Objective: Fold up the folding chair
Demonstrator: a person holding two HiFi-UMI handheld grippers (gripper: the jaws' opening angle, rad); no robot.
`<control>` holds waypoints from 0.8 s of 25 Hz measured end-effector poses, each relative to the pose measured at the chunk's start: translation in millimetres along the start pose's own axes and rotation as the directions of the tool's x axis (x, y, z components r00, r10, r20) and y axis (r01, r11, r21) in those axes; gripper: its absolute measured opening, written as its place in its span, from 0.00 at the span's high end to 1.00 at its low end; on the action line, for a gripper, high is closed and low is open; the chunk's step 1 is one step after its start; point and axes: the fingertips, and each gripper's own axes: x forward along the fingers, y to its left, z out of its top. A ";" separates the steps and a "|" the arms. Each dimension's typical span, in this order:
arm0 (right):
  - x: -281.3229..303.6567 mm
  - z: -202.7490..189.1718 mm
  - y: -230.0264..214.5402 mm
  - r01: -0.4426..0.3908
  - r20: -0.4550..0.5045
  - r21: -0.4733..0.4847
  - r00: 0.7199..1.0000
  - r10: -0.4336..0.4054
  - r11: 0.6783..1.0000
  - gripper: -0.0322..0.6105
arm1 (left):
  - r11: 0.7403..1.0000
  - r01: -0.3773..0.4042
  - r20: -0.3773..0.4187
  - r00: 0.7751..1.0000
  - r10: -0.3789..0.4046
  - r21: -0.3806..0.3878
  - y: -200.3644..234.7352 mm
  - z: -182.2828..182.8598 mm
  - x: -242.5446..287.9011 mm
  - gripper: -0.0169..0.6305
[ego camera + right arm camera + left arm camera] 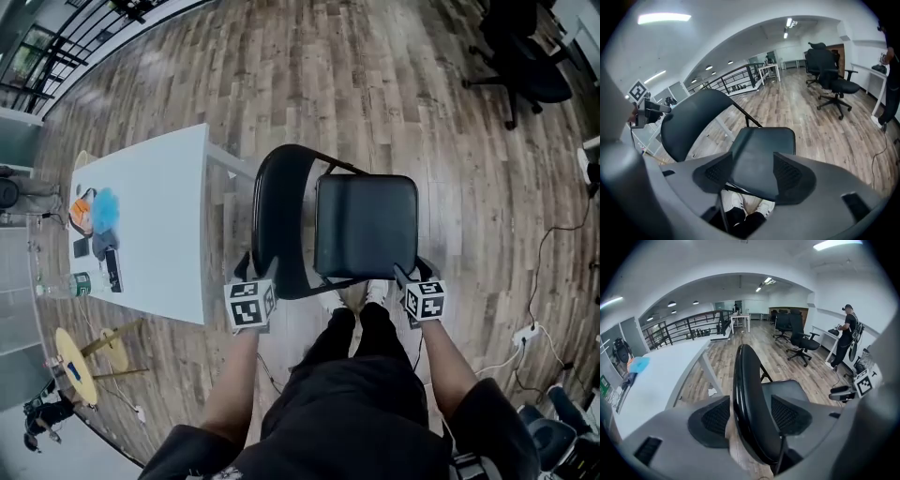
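Observation:
A black folding chair stands unfolded on the wood floor right in front of me, its curved backrest [281, 220] at the left and its padded seat [366, 225] at the right. My left gripper [251, 281] is at the backrest's near end. In the left gripper view the backrest's edge [747, 394] runs between the spread jaws of the left gripper [750, 416], with floor showing beside it. My right gripper [417, 279] sits at the seat's near right corner. In the right gripper view the seat [759, 154] lies between the right gripper's [752, 174] parted jaws.
A white table [159, 225] stands close to the chair's left, with small items and a bottle [80, 281] on it. My legs and shoes [361, 305] are under the seat. An office chair [525, 56] is far right, a power strip [525, 333] on the floor. A person [846, 341] stands far off.

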 end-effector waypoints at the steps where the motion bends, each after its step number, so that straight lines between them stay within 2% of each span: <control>1: 10.7 -10.9 -10.8 -0.001 -0.028 0.027 1.000 0.002 1.000 0.54 | 1.000 0.000 -0.014 1.000 0.001 0.002 2.1 0.4 4.6 0.57; 6: 67.2 -71.4 -70.4 -0.026 -0.183 0.110 0.982 0.045 0.994 0.51 | 1.000 -0.020 -0.049 0.999 0.019 -0.013 9.3 2.7 28.9 0.57; 10: 107.9 -115.4 -112.6 -0.076 -0.249 0.175 0.961 0.119 0.982 0.51 | 1.000 -0.010 -0.073 0.997 0.008 -0.018 4.6 -3.1 51.8 0.57; 15: 146.1 -152.4 -139.5 -0.144 -0.253 0.279 0.943 0.217 0.949 0.51 | 0.998 -0.014 -0.065 0.998 0.010 -0.053 3.3 -7.1 67.9 0.57; 18: 168.6 -170.2 -149.5 -0.157 -0.262 0.303 0.935 0.241 0.940 0.50 | 0.997 0.015 -0.062 0.998 -0.020 -0.079 2.2 -8.3 81.1 0.57; 20: 183.5 -178.4 -154.8 -0.171 -0.253 0.359 0.928 0.272 0.918 0.47 | 0.996 0.036 -0.068 0.997 -0.042 -0.085 0.2 -9.8 90.2 0.57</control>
